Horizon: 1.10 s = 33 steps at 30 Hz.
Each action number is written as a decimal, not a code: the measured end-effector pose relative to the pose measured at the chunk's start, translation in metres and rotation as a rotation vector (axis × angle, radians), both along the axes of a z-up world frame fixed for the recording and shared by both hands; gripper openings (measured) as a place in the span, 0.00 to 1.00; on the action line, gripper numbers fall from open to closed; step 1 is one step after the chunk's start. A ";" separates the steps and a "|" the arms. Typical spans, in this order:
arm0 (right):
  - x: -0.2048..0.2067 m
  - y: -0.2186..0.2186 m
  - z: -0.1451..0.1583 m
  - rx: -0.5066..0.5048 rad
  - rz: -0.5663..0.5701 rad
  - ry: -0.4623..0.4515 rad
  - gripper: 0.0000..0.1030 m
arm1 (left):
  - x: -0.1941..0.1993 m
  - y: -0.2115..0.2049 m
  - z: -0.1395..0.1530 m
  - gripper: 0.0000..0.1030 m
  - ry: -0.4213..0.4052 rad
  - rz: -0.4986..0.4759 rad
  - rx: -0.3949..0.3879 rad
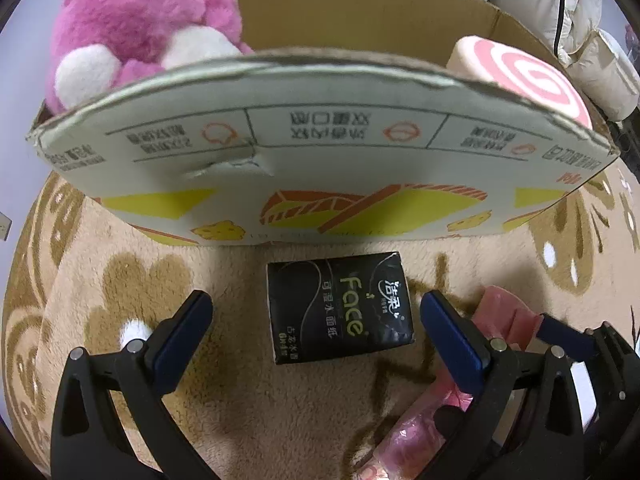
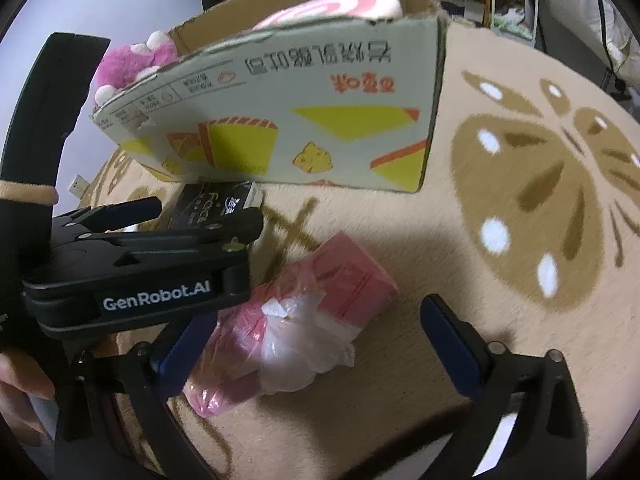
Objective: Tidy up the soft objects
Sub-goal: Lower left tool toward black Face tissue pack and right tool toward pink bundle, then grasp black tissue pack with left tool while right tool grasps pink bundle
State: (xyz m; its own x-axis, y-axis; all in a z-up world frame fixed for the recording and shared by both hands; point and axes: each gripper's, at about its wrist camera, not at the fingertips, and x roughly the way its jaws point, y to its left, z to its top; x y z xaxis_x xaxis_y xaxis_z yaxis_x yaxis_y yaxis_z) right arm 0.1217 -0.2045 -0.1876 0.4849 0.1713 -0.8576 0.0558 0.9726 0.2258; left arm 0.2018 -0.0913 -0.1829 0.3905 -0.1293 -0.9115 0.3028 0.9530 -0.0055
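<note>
A black tissue pack (image 1: pixel 340 308) lies on the rug just in front of the cardboard box (image 1: pixel 320 160). My left gripper (image 1: pixel 316 300) hangs over it, open, with a blue pad on either side and neither touching. A pink packet in a clear plastic bag (image 2: pixel 304 312) lies between the wide-apart fingers of my right gripper (image 2: pixel 316 316). The left pad brushes the bag and the right pad stands off it. Inside the box sit a pink plush bear (image 1: pixel 132 28) and a pink-and-white swirl cushion (image 1: pixel 532 76). In the right wrist view the left gripper (image 2: pixel 204 210) is above the black pack (image 2: pixel 216 200).
The beige rug (image 2: pixel 520 184) has brown butterfly and flower patterns and stretches bare to the right of the box (image 2: pixel 320 120). A wall socket (image 2: pixel 78 188) sits at the far left. Shelves (image 2: pixel 512 4) and white bedding (image 1: pixel 600 60) stand behind.
</note>
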 end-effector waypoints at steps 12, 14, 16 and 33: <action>0.006 -0.004 -0.005 0.036 -0.012 0.012 0.84 | 0.008 -0.007 -0.021 0.99 0.025 0.059 0.026; 0.007 -0.003 -0.006 0.024 -0.014 0.012 0.82 | 0.010 -0.006 -0.023 0.99 0.029 0.067 0.029; 0.008 -0.001 -0.006 0.015 -0.011 0.006 0.80 | 0.012 -0.006 -0.025 0.99 0.030 0.075 0.036; 0.014 -0.002 0.003 0.011 -0.007 -0.061 0.50 | 0.010 0.014 -0.019 0.71 0.011 0.081 0.023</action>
State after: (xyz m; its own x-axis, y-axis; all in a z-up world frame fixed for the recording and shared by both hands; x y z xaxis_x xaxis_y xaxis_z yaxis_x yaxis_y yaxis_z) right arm 0.1354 -0.2064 -0.1850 0.5372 0.1768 -0.8247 0.0487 0.9697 0.2396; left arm 0.2118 -0.0774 -0.2021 0.3891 -0.0768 -0.9180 0.2250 0.9743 0.0138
